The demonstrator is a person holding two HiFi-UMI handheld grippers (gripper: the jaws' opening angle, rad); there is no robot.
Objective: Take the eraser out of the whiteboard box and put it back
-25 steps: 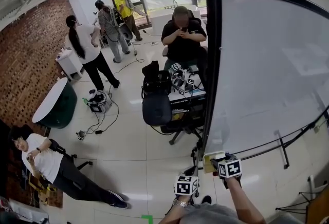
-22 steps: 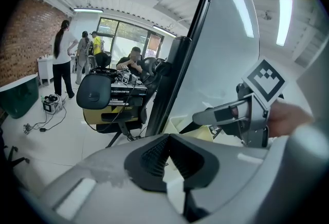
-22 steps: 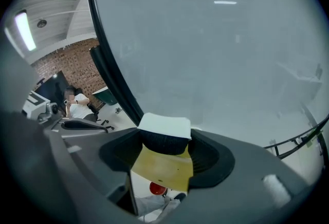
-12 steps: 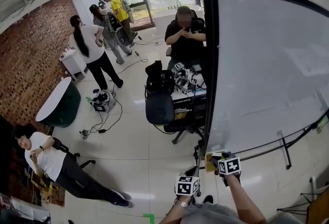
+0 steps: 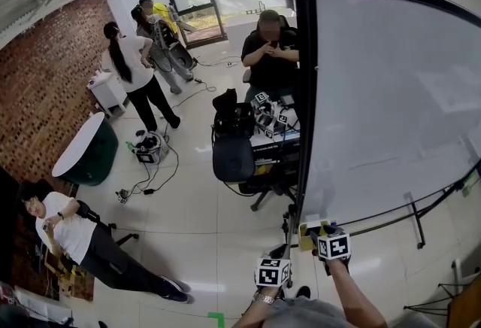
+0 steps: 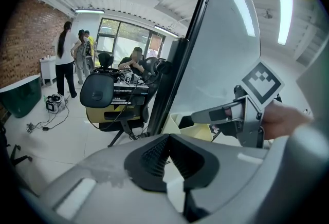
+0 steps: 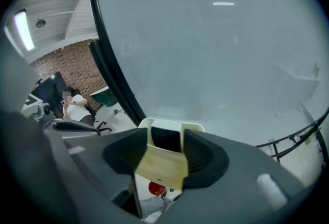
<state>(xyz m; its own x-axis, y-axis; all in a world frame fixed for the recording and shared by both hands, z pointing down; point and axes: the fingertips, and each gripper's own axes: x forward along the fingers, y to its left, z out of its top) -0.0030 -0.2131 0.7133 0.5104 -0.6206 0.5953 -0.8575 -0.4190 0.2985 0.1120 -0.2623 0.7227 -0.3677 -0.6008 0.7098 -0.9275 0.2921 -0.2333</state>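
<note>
Head view showed almost no change from a moment before: both of my hands sat in the same spot at the bottom corner of the whiteboard. The one new thing was small. The right gripper had been wide open, and its jaws were now closing.

Between those jaws stood the front of the pale yellow box that hangs on the board's frame. A dark shape sat down inside it, and I took that to be the eraser. The pads stood on either side, and I did not think they were pressing on anything yet. So the eraser was still in the box, and the grab was only just starting. Taking it out and putting it back both still lay ahead.

The right arm reached in from the lower right, with its gripper tipped down at a slant toward the box. The left gripper waited just beside it, also tipped down, with its jaws together and nothing in them.
</note>
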